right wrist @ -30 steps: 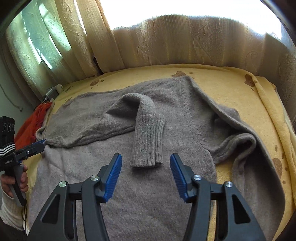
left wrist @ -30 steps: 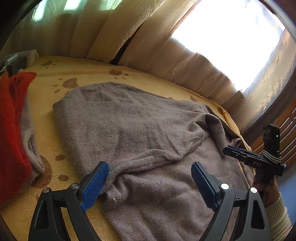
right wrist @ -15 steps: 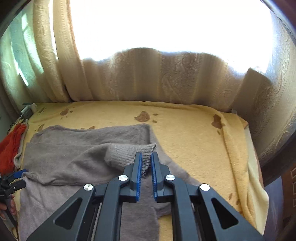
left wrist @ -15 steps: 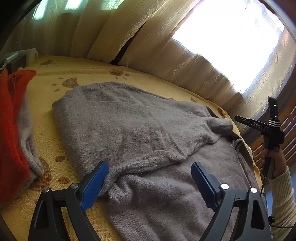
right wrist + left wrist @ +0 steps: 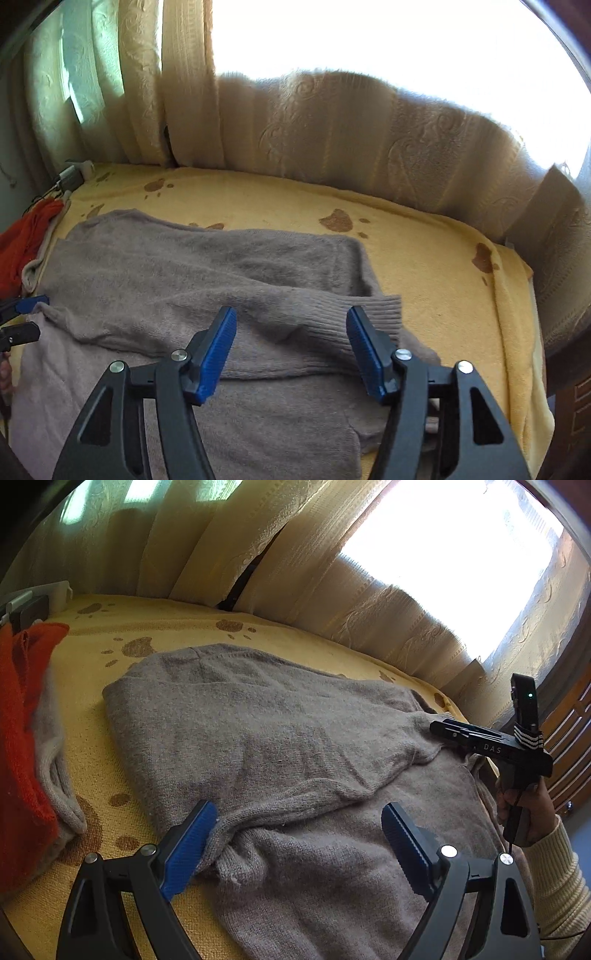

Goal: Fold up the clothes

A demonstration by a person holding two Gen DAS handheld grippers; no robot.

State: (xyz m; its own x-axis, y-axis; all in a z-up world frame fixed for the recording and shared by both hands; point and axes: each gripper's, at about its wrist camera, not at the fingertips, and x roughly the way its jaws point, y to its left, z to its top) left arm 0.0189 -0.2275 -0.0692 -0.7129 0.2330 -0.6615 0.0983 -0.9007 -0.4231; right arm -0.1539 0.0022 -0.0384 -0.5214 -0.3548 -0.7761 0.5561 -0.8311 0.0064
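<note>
Red garment [image 5: 18, 738] lies at far left on the yellow bed cover [image 5: 88, 716]. Grey sweater [image 5: 258, 738] lies spread mid-bed, one sleeve [image 5: 325, 325] folded across its body. Left hand-held gripper [image 5: 299, 842]: jaws apart over the sweater's near edge. Right hand-held gripper [image 5: 291, 350]: jaws apart above the sleeve cuff, gripping nothing.

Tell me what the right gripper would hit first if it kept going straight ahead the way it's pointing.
Probably the ribbed sleeve cuff of the grey sweater, which lies right ahead between the open jaws of the right gripper. Depth is hard to judge through the fisheye.
</note>
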